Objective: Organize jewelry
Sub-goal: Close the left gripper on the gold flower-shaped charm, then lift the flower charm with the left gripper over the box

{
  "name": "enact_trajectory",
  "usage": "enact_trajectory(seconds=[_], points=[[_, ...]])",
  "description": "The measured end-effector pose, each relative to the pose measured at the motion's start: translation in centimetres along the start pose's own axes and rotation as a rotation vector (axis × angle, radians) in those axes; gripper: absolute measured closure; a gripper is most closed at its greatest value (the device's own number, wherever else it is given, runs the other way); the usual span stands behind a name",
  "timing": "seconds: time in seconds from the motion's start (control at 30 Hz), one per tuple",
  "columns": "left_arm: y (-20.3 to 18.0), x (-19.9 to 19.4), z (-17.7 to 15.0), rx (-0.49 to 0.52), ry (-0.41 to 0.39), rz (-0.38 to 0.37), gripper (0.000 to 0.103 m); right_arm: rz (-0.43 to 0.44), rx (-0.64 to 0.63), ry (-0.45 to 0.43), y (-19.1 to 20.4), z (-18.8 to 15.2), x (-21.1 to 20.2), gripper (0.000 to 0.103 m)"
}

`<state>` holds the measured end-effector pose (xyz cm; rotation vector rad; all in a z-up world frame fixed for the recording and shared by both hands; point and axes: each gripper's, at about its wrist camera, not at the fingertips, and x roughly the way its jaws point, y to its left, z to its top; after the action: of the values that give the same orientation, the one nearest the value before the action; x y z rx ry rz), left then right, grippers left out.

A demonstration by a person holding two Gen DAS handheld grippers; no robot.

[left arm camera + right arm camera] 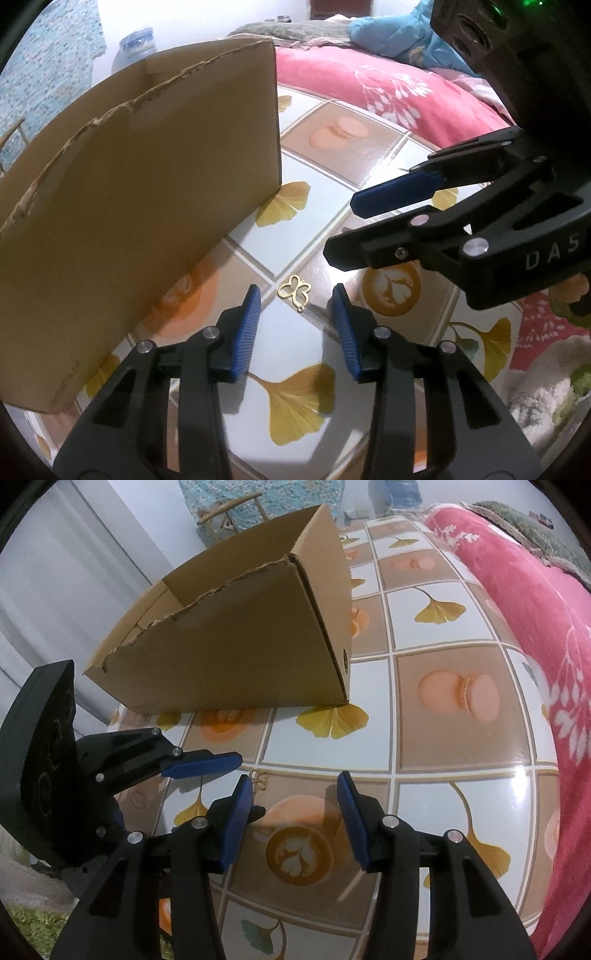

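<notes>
Gold charm [294, 294] — clear of box edge [279, 184].

Gold charm on a seriously busy tablecloth

Gold butterfly charm [294, 294], brown cardboard box [147, 206], tablecloth [454, 775] checked white and tan with yellow ginkgo leaves, pink floral blanket [535, 602].

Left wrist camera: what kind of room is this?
Probably a bedroom at home: a pink flowered blanket lies on a bed beside the glossy table with its leaf-and-macaron patterned cover, and a torn brown cardboard box stands on it.
</notes>
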<state>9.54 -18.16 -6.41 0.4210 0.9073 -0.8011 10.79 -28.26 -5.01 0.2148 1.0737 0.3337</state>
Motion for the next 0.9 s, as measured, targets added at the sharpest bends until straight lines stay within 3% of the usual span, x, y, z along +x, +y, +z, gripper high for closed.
enact_trajectory(seconds=[0.1,0.27,0.9], points=[[0.1,0.1,0.3,0.006,0.001,-0.005,0.065,0.008,0.010,0.003,-0.3,-0.2,0.0,0.056],[0.0,0.1,0.3,0.031,-0.006,-0.020,0.089,0.017,0.022,0.006,-0.6,-0.4,0.1,0.056],[0.8,-3.4,-1.7,-0.025,-0.047,-0.006,0.089,0.046,0.010,0.022,0.4,0.0,0.4,0.056]])
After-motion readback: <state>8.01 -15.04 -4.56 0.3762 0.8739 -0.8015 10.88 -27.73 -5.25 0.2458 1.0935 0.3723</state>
